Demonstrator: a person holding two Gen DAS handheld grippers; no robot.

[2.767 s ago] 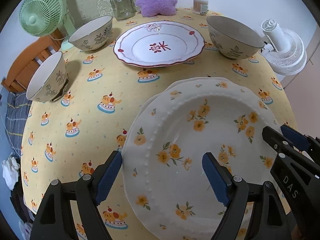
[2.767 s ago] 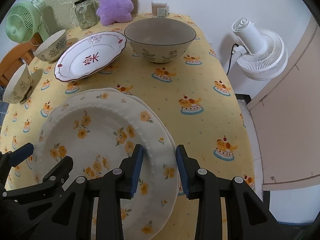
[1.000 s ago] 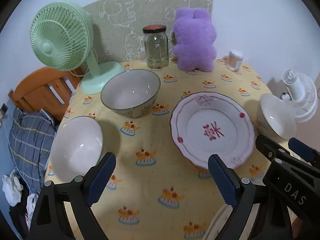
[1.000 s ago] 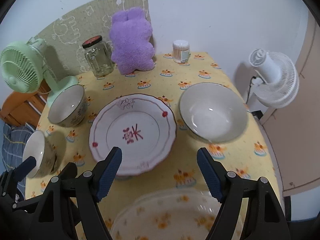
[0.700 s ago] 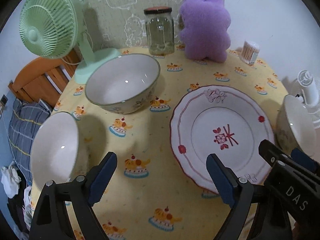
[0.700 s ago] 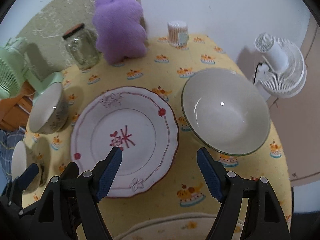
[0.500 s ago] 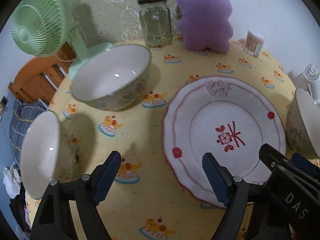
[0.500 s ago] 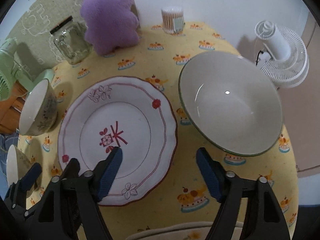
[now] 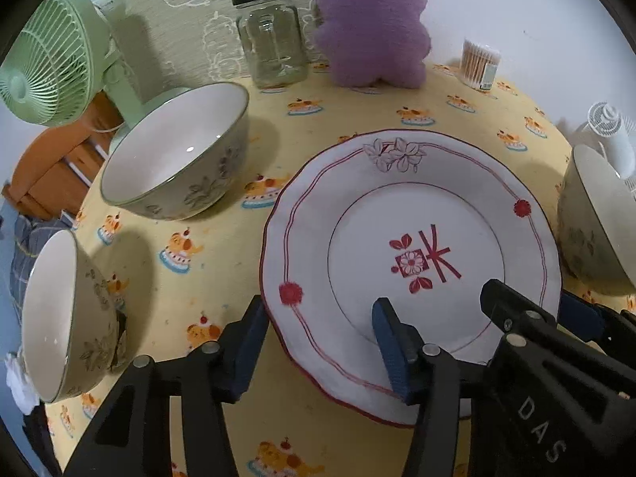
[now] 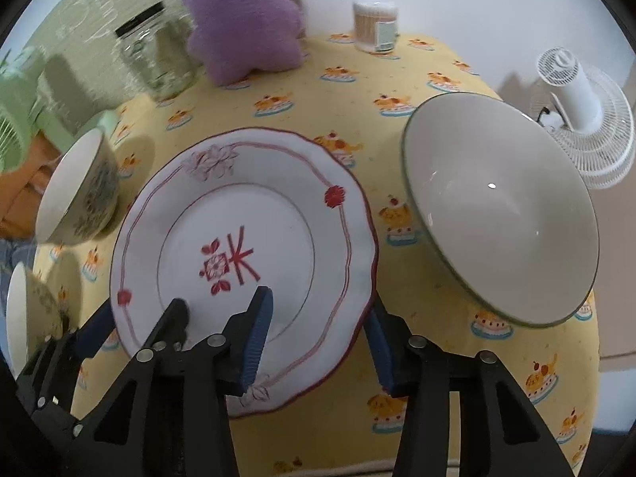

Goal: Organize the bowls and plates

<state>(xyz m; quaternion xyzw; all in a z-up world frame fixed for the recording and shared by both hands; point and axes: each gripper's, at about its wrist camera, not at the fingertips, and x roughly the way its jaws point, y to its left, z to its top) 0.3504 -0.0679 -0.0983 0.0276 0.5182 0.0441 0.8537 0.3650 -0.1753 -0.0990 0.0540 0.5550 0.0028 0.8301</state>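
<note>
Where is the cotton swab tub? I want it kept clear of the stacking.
The swab tub stands at the table's far edge by the wall, just right of the purple plush in both views, well behind the red plate.

White letters "DAS" stand on the black right gripper (image 9: 548, 318) at the lower right of the left wrist view; nothing else reads
</note>
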